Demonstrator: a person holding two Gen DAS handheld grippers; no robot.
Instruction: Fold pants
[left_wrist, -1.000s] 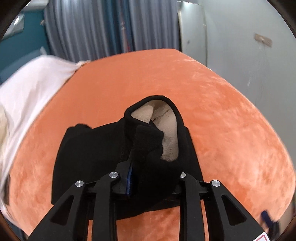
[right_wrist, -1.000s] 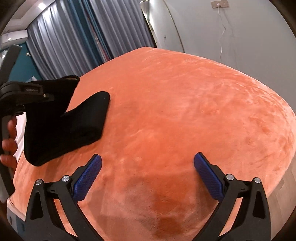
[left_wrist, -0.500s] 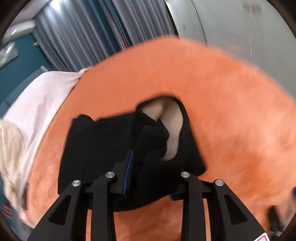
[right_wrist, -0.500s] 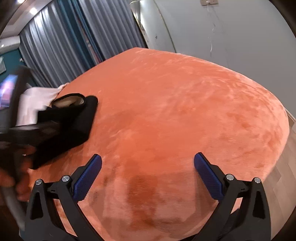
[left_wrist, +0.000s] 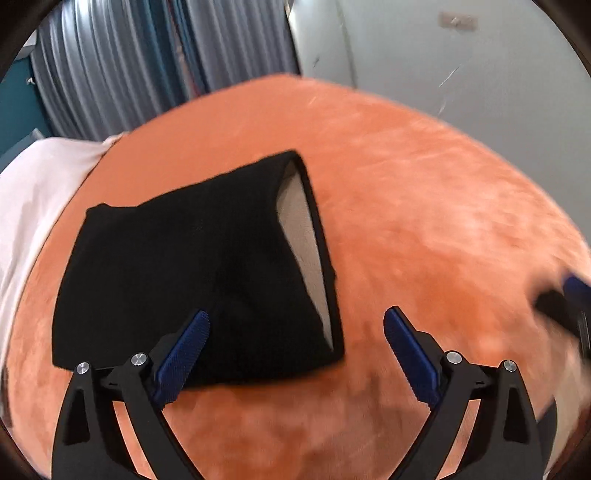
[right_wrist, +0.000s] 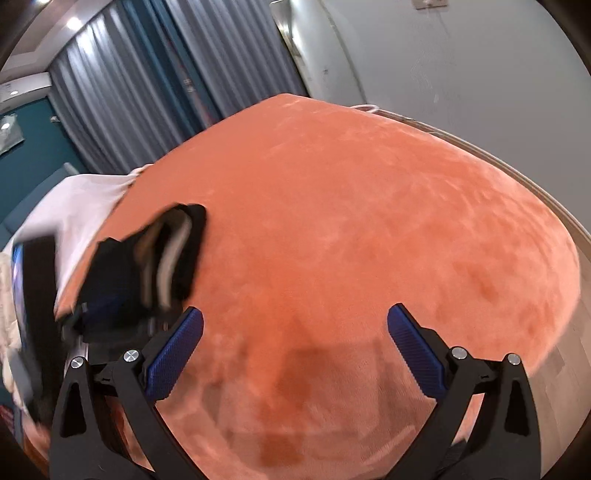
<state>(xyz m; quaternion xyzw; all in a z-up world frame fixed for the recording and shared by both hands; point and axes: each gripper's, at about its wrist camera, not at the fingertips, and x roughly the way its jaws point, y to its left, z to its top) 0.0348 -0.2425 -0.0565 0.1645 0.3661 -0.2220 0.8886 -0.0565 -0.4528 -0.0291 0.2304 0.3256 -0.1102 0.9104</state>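
Both grippers stand released: the left gripper, its jaws just opened, hovers over the folded black pants lying on the orange bedcover; the right gripper is empty. Soft, light, limp fabric is judged; the doubled near edge should be taken.

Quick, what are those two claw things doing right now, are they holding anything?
Left gripper: open, just let go of the folded black pants.
Right gripper: open, holding nothing, above the orange bedcover.
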